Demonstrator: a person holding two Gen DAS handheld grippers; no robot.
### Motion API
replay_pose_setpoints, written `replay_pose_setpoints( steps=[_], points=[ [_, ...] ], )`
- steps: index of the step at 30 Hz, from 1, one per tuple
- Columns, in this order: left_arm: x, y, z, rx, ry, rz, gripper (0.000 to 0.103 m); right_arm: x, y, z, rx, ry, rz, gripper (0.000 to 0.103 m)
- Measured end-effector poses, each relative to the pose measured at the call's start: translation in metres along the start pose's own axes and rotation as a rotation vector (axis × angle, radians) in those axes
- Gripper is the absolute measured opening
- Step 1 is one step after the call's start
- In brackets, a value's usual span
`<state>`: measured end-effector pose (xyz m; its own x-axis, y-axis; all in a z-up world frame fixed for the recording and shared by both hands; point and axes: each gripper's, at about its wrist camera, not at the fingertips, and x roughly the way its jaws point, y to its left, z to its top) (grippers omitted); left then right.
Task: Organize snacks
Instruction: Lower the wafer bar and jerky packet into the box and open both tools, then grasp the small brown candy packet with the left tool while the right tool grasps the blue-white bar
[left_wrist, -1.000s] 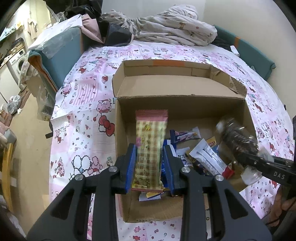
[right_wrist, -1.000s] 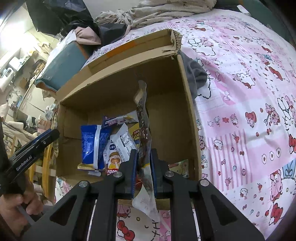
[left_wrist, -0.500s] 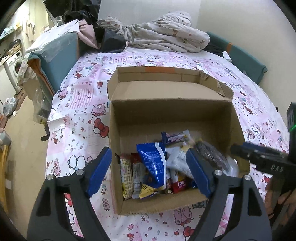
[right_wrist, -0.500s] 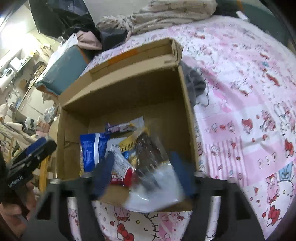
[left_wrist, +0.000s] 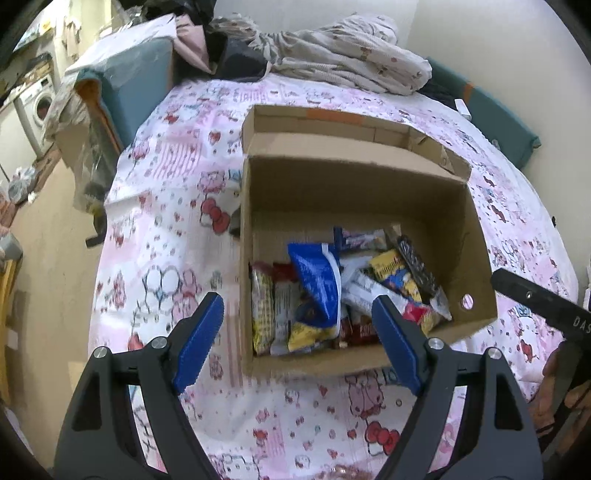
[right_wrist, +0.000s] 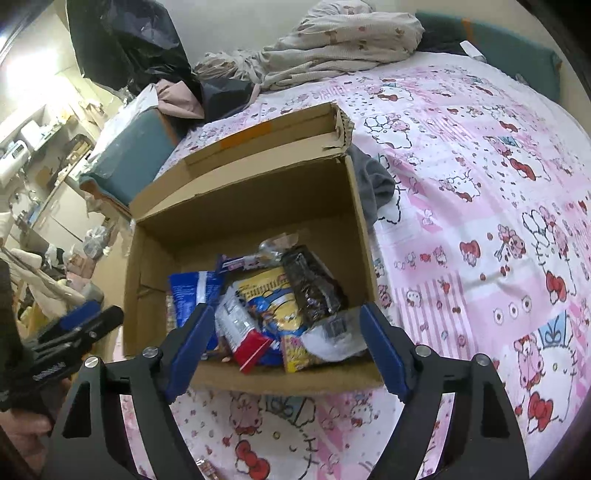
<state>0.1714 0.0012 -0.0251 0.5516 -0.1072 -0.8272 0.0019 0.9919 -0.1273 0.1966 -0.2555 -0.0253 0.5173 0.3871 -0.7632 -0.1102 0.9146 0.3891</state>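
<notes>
We hold both claws, left claw and right claw, wide and empty above the cardboard box on the bed, snack packets lying straight ahead inside, long axes mostly pointing away

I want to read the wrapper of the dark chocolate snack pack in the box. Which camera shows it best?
The right wrist view: the dark chocolate snack pack lies broad-side up there, near the cardboard box right wall. In the left wrist view the same pack appears as a narrow, blurred strip.
</notes>
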Motion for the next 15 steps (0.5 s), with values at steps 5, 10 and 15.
replay_pose_setpoints(
  steps=[5,10,15],
  points=[
    [-0.009,0.003,-0.021,-0.007,0.026,0.005,0.08,-0.008,-0.001,-0.015,0.038,0.017,0.029,0.083],
    [-0.015,0.003,-0.041,-0.021,0.059,-0.006,0.08,-0.011,0.001,-0.03,0.066,0.047,0.045,0.083],
    [-0.019,0.006,-0.06,-0.082,0.088,-0.041,0.08,-0.011,0.004,-0.049,0.069,0.092,0.042,0.083]
  ],
)
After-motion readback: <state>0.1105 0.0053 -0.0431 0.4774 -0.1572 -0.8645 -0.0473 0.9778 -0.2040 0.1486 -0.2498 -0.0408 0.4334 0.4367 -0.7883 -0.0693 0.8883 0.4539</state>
